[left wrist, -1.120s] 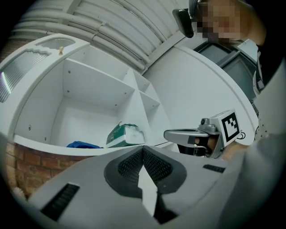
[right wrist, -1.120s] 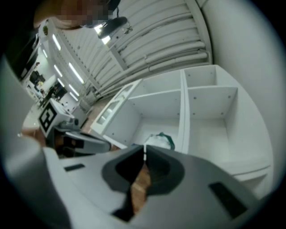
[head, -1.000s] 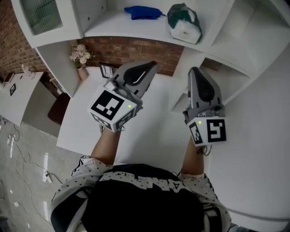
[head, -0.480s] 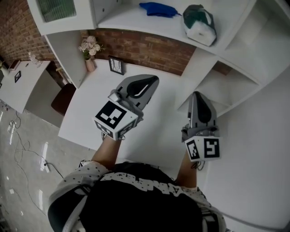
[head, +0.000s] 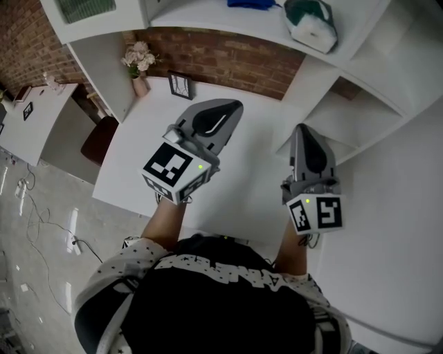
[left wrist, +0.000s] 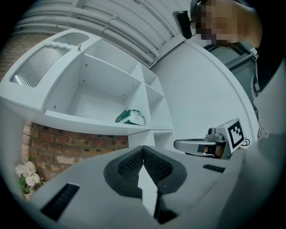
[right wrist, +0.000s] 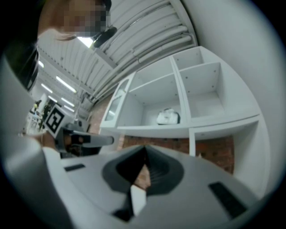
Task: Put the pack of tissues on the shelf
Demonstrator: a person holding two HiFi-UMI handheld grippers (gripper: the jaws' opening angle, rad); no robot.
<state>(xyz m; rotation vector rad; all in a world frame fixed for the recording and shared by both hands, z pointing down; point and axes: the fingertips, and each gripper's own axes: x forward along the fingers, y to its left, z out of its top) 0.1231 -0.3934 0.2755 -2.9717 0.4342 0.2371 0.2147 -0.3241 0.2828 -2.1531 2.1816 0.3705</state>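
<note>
Flowers (head: 138,54) stand at the far left of the tabletop (head: 252,187), by the brick wall, with a small picture frame (head: 181,84) near them. Then comes my left claw (head: 232,109): its jaws are pressed together and nothing is between them. My right claw (head: 303,130) is beside it, also closed tight and empty. The pack of tissues (head: 313,26) lies already on the shelf (head: 201,17), above and ahead of both claws and well apart from them. It is more to the right side, so the right claw is the nearer one. Its long axis runs slanted to the shelf edge. Compared with one second ago, both claws are lower and farther from the shelf, and the pack has kept its place. I judge the task as finished.
</note>
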